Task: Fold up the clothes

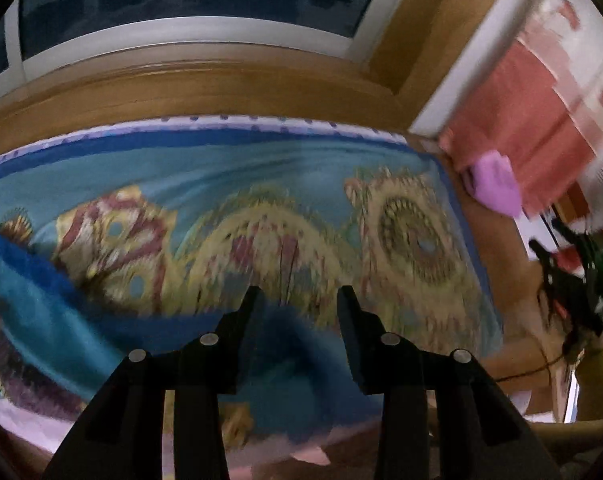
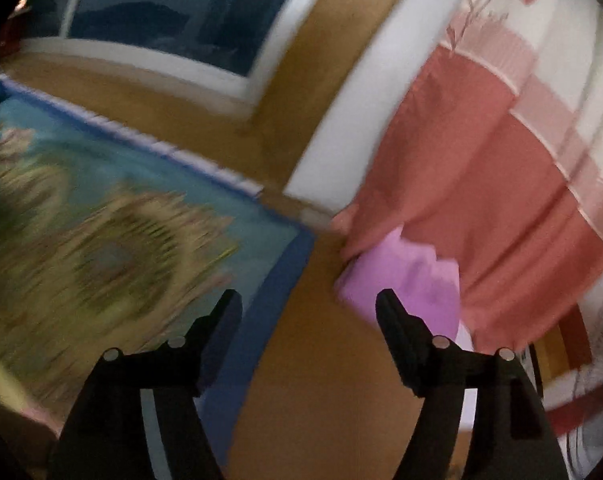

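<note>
At lower centre of my left view, the left gripper (image 1: pixel 299 300) gapes empty above the blue garment (image 1: pixel 285 360); my right gripper (image 2: pixel 307 304) stands wide, empty, over brown floor (image 2: pixel 321 380).

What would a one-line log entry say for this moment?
left gripper: open, over blue cloth | right gripper: open, empty | pink cloth: untouched | patterned sheet: spread flat

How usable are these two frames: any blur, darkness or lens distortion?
Left wrist: dim; the blue cloth with yellow medallion pattern is streaked by motion blur, and the white window frame bows from the fisheye. Right wrist: heavier smear across that cloth and the pink-red curtain; the black tool fingers stay sharp.
</note>
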A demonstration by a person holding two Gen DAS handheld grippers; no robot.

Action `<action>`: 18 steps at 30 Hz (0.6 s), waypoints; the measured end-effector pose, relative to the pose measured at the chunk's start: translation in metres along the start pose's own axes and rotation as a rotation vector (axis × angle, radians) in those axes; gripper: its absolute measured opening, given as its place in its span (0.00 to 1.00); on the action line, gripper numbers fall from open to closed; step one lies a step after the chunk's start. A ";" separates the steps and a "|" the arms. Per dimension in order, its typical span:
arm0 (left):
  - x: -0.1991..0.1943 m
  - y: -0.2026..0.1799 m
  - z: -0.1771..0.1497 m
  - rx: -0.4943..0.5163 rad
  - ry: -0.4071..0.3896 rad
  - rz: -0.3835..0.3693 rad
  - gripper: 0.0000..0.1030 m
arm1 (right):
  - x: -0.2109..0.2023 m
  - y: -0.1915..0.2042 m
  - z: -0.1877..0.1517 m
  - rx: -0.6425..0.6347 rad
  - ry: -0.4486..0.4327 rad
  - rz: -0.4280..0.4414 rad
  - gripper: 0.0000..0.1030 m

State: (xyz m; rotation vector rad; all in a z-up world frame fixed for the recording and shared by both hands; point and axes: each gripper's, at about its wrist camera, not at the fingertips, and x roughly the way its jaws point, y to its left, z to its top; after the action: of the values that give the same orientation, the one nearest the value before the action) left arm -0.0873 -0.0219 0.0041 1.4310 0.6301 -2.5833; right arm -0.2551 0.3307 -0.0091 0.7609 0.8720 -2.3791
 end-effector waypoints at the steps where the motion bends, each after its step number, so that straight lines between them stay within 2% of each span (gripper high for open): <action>1: -0.004 0.004 -0.011 0.002 0.008 -0.014 0.37 | -0.017 0.012 -0.007 0.001 0.003 0.006 0.70; 4: -0.011 0.017 -0.046 -0.009 0.049 -0.081 0.38 | -0.060 0.063 -0.029 0.007 0.015 0.068 0.70; 6: -0.006 0.022 -0.066 -0.035 0.087 -0.136 0.38 | -0.071 0.097 -0.041 0.029 0.023 0.130 0.70; 8: 0.001 0.019 -0.081 -0.054 0.123 -0.225 0.38 | -0.080 0.128 -0.052 0.056 0.031 0.184 0.70; 10: 0.011 0.013 -0.092 -0.055 0.156 -0.295 0.39 | -0.076 0.151 -0.056 0.097 0.030 0.209 0.70; 14: 0.037 -0.015 -0.095 0.020 0.200 -0.350 0.40 | -0.061 0.184 -0.054 0.095 0.006 0.184 0.70; 16: 0.050 -0.026 -0.092 0.047 0.210 -0.341 0.40 | -0.052 0.190 -0.053 0.070 0.008 0.153 0.70; 18: 0.063 -0.035 -0.091 0.064 0.214 -0.300 0.40 | -0.044 0.190 -0.052 0.070 0.016 0.133 0.70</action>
State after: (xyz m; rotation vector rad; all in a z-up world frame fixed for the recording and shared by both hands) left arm -0.0607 0.0531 -0.0804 1.7745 0.8574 -2.7111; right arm -0.0910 0.2494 -0.0938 0.8393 0.7249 -2.2992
